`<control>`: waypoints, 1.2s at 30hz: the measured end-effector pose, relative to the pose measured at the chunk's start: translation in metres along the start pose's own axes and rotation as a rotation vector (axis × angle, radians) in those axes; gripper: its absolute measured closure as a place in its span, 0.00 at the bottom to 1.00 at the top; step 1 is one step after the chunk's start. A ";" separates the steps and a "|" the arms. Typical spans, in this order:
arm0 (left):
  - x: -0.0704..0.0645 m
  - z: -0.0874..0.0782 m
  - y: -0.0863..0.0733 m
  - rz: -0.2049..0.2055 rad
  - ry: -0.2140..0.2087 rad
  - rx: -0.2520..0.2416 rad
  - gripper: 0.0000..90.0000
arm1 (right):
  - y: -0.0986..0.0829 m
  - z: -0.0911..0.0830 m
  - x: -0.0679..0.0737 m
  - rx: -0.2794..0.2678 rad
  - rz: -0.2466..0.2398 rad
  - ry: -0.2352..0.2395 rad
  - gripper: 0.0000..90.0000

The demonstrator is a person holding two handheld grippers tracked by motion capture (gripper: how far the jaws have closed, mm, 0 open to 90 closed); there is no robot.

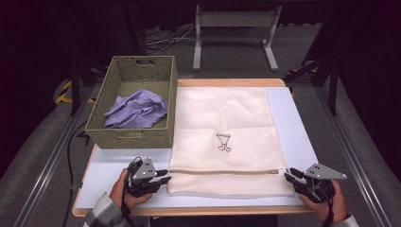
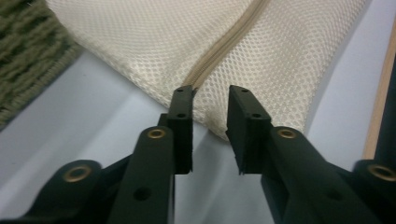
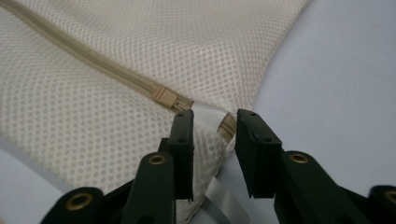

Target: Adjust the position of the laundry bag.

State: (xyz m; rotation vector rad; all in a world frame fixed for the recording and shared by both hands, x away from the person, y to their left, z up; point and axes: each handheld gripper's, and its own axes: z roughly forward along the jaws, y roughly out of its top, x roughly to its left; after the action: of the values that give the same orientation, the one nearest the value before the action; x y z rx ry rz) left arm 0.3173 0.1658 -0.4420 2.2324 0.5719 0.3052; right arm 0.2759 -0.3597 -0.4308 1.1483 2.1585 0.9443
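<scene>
Your right gripper (image 3: 210, 122) has its jaws apart, holding nothing. They straddle the white ribbon tab (image 3: 205, 113) at the end of the zipper (image 3: 93, 58), and the beige zipper slider (image 3: 166, 98) lies just ahead of the left-hand jaw in the right gripper view. Your left gripper (image 2: 211, 100) also has its jaws apart and empty, with the opposite end of the zipper (image 2: 219, 51) lying directly between them, at the edge of the mesh.

In the high view, the mesh laundry bag (image 1: 222, 127) lies flat on the table (image 1: 302, 137), with its zippered end toward you. The zipper runs across the bag from the left gripper (image 1: 164, 178) to the right gripper (image 1: 289, 174), so its long axis joins the two tools. The slider sits at the right end; the right hand (image 1: 326, 201) is therefore the nearer one for pulling it, and travel would run leftward along that axis. The left gripper is placed to pin the far corner against the pull.

Beyond the bag, the woven basket (image 1: 108, 127) stands at the left rear of the table and holds a purple garment (image 1: 137, 111), well apart from both tools.
</scene>
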 end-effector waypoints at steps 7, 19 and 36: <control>0.001 -0.008 -0.007 -0.022 0.071 -0.026 0.51 | 0.008 0.005 -0.006 -0.044 0.026 -0.003 0.55; 0.010 -0.009 -0.020 -0.082 0.156 -0.021 0.15 | 0.025 0.028 -0.021 -0.016 0.012 0.027 0.45; 0.013 -0.006 -0.019 -0.089 0.138 0.027 0.17 | 0.037 0.067 -0.039 0.095 0.044 0.087 0.34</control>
State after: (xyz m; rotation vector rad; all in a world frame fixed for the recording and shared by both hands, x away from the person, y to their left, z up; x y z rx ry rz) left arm 0.3206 0.1871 -0.4526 2.2164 0.7506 0.4098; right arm 0.3612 -0.3559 -0.4399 1.2254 2.2770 0.9360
